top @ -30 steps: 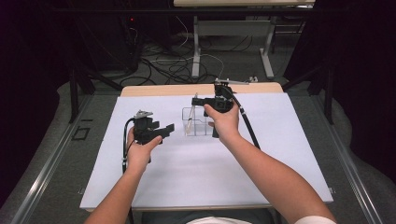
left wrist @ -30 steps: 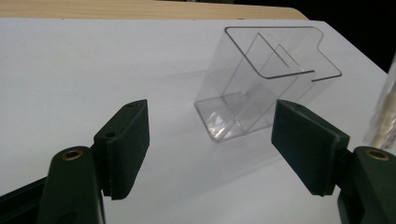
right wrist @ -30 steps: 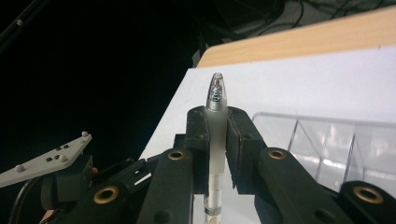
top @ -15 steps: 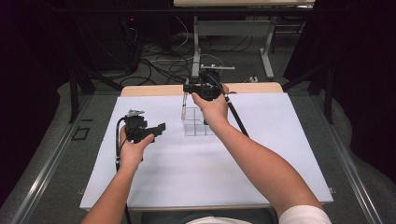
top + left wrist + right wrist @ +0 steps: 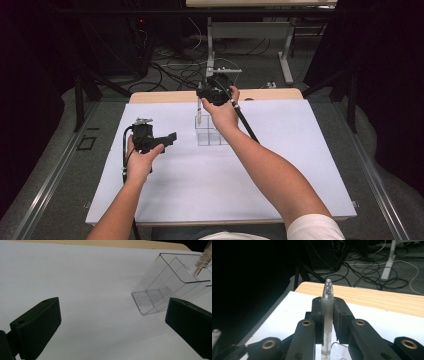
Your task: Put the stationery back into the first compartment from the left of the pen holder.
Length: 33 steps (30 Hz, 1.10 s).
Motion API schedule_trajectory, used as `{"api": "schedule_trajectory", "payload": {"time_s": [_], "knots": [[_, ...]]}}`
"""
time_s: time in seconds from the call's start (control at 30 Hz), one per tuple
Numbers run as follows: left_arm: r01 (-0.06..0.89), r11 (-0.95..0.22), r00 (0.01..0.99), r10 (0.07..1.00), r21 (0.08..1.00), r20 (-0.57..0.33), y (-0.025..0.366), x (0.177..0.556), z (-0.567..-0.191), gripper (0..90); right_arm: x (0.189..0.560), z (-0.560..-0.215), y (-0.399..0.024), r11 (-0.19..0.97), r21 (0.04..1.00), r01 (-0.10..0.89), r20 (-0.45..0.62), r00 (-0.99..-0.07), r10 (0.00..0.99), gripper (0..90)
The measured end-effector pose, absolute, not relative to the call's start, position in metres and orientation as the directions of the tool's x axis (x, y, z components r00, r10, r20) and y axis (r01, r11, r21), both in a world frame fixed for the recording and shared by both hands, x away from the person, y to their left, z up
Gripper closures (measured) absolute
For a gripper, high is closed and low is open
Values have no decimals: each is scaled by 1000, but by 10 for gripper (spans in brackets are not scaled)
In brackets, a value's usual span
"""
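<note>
Step in hand: lowering a pen [image 5: 328,312] into a clear holder [image 5: 209,131], as I judge it.
Right gripper [image 5: 202,98]: jaws clamped on the pen, which hangs roughly upright over the holder's back left corner, its lower tip at or just inside the rim.
Left gripper [image 5: 169,138]: jaws have just been opening and stand wide with nothing between them; it hovers left of the holder, apart from it.
Holder: divided into compartments, standing on the white sheet [image 5: 280,165] toward the desk's [image 5: 270,94] far side.
Doing it well: keep the pen vertical, centre the tip over one compartment, clear of the dividers, then let go low.
Risk: the light holder may tip or slide if its wall is knocked.
Room: open sheet all around the holder; the far desk edge lies near behind it.
</note>
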<state>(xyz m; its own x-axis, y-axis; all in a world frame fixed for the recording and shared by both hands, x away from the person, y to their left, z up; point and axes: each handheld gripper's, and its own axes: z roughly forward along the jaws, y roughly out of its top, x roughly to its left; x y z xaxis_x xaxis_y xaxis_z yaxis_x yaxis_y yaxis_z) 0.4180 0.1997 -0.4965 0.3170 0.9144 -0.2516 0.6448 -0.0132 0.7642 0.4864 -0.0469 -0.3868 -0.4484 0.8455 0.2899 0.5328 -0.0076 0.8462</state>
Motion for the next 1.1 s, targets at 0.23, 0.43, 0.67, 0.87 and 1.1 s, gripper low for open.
{"api": "schedule_trajectory", "payload": {"time_s": [0.23,0.43,0.67,0.87,1.1], "knots": [[648,-24,322,914,761,-246,200,418,-497,3,491,-394,-46,2,849,529,269,-436,859,802],[630,-16,318,917,776,-239,199,417,-497,3,493,-406,-46,13,842,539,261,-429,865,803],[621,-9,310,921,784,-236,200,417,-496,3,492,-418,-46,20,837,546,258,-427,867,802],[627,-20,303,927,779,-220,201,419,-497,2,491,-426,-45,37,837,546,245,-434,867,801],[631,-31,303,929,775,-210,201,419,-498,3,490,-436,-47,44,832,553,244,-436,866,800]]}}
